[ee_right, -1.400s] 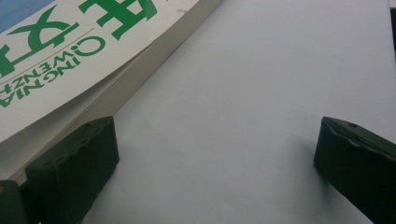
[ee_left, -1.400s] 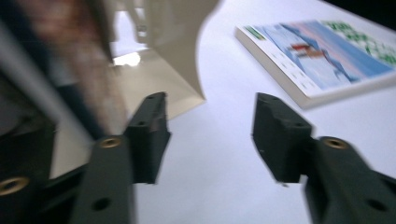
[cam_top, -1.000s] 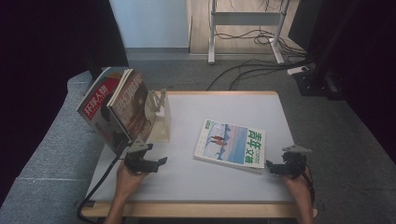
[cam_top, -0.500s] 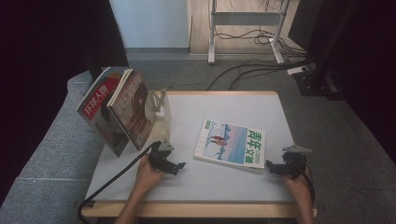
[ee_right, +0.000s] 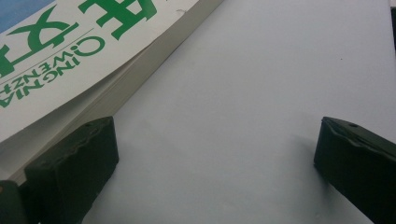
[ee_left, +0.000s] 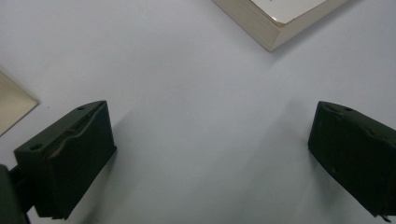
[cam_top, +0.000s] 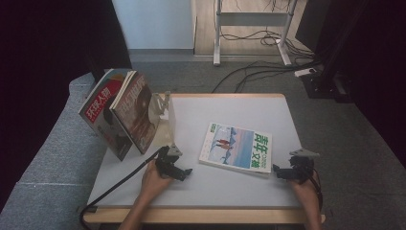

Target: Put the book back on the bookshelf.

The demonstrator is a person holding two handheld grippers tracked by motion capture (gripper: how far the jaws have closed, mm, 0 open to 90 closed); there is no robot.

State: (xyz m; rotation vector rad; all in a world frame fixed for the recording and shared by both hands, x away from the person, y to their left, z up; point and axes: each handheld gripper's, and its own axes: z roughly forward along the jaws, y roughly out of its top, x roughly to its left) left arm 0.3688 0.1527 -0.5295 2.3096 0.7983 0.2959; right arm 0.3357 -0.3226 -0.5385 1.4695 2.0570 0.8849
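High view, left gripper (cam_top: 179, 171) jaws just opened wide over bare table (cam_top: 230, 187), nothing between them, right gripper (cam_top: 283, 172) wide open, one jaw beside magazine (cam_top: 235, 147).

In your left gripper view the magazine (ee_left: 275, 21) is cut off by the top edge, leaving one corner. In your right gripper view its cover (ee_right: 70, 51) runs off the top and left edges. The print on the two books (cam_top: 122, 112) standing at the table's (cam_top: 230, 184) left edge is too small to read fully.
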